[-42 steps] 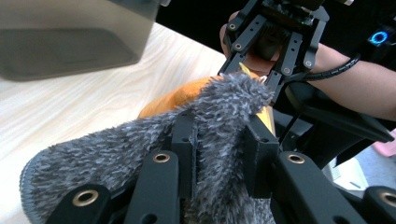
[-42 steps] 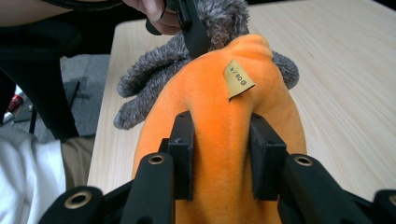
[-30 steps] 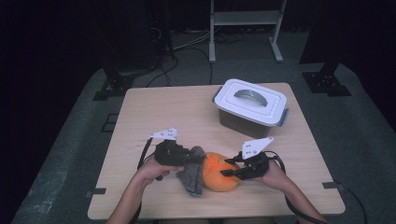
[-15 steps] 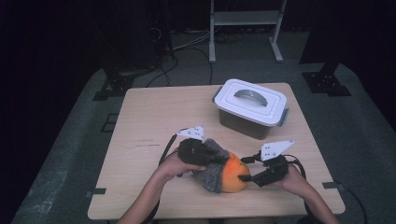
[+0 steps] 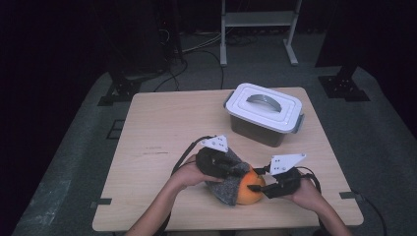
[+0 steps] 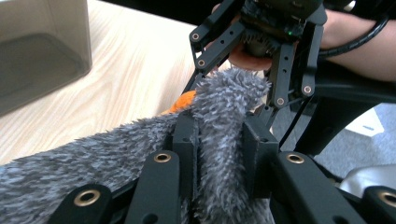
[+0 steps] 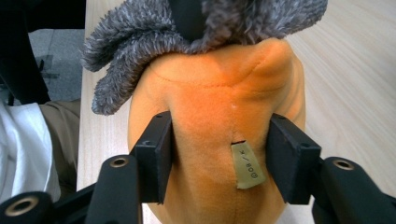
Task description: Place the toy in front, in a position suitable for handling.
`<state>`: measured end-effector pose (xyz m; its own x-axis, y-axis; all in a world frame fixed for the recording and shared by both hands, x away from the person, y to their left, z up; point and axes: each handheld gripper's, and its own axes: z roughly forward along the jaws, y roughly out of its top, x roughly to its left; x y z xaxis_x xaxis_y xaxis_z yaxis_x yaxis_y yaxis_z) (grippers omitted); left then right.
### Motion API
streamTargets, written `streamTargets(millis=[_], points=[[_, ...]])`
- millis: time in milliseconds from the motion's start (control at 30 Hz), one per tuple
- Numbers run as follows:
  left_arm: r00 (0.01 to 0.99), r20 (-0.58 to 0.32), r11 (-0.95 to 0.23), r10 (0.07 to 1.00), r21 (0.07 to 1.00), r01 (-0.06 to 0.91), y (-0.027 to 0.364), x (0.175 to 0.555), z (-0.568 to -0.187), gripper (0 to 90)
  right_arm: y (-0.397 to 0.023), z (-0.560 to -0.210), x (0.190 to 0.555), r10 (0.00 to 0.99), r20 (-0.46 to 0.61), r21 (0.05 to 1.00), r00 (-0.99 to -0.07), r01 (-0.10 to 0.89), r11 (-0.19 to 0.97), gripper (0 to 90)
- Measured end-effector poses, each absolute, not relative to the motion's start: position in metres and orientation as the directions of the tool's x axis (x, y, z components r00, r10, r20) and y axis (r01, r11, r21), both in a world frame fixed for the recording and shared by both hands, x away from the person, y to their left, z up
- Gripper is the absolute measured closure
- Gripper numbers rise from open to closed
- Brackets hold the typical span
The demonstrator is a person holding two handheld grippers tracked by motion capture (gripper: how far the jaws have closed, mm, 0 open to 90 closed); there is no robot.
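Both hands have carried the round orange plush toy (image 5: 250, 191) rightward along the table's (image 5: 162, 128) near edge. Left gripper (image 6: 219, 154) clamps its grey fuzzy cloth (image 6: 84, 154); right gripper's (image 7: 219, 154) jaws, just closing, press the toy's sides from the right.

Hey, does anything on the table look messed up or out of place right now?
Nothing spilled or damaged. The lidded white container sits squarely on the table. The left claw pinches the grey fuzzy cloth draped over the orange plush toy, which the right claw flanks.

My left gripper (image 6: 219, 140) is pinching a fuzzy grey fabric fold (image 6: 224, 116) at centre frame, my black right gripper (image 6: 261, 60) facing it at upper right.
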<state>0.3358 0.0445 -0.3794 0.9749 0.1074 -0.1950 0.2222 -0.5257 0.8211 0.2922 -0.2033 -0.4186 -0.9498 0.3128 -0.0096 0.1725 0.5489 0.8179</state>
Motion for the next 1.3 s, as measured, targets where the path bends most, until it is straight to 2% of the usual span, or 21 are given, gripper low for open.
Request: streamTargets(millis=[400, 500, 767, 900, 967, 1100, 1167, 1300], points=[[0.982, -0.158, -0.540, 0.100, 0.821, 0.187, 0.034, 0.334, -0.381, 63.6, -0.212, -0.425, 0.292, 0.337, 0.022, 0.834, -0.941, 0.204, 0.514, 45.3], [0.981, -0.167, -0.529, 0.096, 0.826, 0.192, 0.033, 0.331, -0.381, 57.8, -0.214, -0.426, 0.292, 0.341, 0.029, 0.834, -0.940, 0.211, 0.509, 45.3], [0.981, -0.180, -0.504, 0.069, 0.843, 0.190, 0.036, 0.333, -0.378, 58.6, -0.216, -0.427, 0.290, 0.335, 0.024, 0.840, -0.942, 0.201, 0.505, 45.4], [0.983, -0.171, -0.526, 0.061, 0.832, 0.178, 0.035, 0.332, -0.374, 54.6, -0.217, -0.427, 0.290, 0.337, 0.029, 0.841, -0.941, 0.205, 0.501, 45.4], [0.986, -0.149, -0.535, 0.080, 0.828, 0.168, 0.036, 0.332, -0.372, 58.4, -0.217, -0.427, 0.290, 0.337, 0.029, 0.840, -0.941, 0.205, 0.502, 45.5], [0.990, -0.102, -0.541, 0.098, 0.830, 0.139, 0.037, 0.332, -0.371, 74.3, -0.218, -0.427, 0.289, 0.340, 0.027, 0.841, -0.940, 0.205, 0.501, 45.9], [0.991, -0.089, -0.542, 0.103, 0.830, 0.131, 0.035, 0.330, -0.373, 77.3, -0.218, -0.427, 0.290, 0.341, 0.027, 0.840, -0.940, 0.206, 0.502, 47.4], [0.991, -0.095, -0.544, 0.099, 0.829, 0.133, 0.036, 0.330, -0.373, 77.7, -0.218, -0.426, 0.288, 0.334, 0.003, 0.832, -0.943, 0.187, 0.522, 53.2]])
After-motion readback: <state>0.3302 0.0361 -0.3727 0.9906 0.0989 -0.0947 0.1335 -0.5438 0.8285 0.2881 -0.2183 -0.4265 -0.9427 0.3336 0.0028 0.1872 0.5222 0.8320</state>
